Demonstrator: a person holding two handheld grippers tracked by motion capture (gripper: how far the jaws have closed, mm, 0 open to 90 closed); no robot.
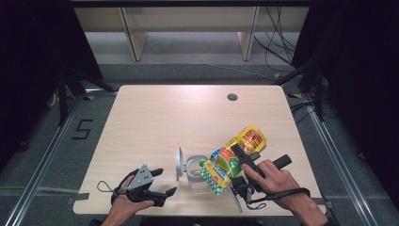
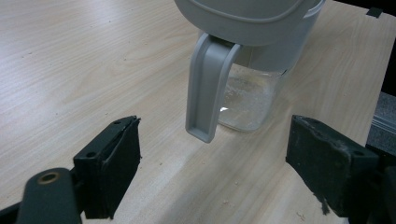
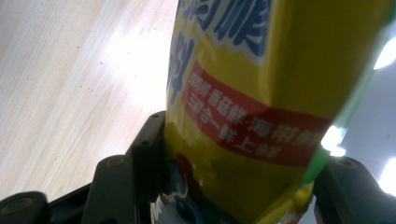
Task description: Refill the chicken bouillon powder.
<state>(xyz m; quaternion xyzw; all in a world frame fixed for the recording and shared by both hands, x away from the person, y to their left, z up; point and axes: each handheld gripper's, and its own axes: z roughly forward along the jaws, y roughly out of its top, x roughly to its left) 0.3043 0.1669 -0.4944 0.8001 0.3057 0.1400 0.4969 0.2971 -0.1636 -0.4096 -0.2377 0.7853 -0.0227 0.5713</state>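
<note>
A yellow snack bag (image 1: 251, 139) with red and green print hangs tilted over the table's front right. My right gripper (image 1: 238, 154) is shut on its middle, and in the right gripper view the bag (image 3: 261, 70) sits between both jaws of that gripper (image 3: 247, 154). The bag's lower, checkered end rests at the mouth of a clear container (image 1: 194, 172), whose grey lid (image 1: 179, 163) stands flipped open. My left gripper (image 1: 164, 181) lies open near the front left edge. Between its jaws (image 2: 212, 140) I see the container's glass (image 2: 247, 100) and a grey handle (image 2: 208, 88), a little way off.
The pale wooden table (image 1: 155, 122) has a round cable hole (image 1: 232, 97) at the back right. Wooden shelf legs and cables stand on the floor beyond it. A "5" mark (image 1: 81, 128) is on the floor at the left.
</note>
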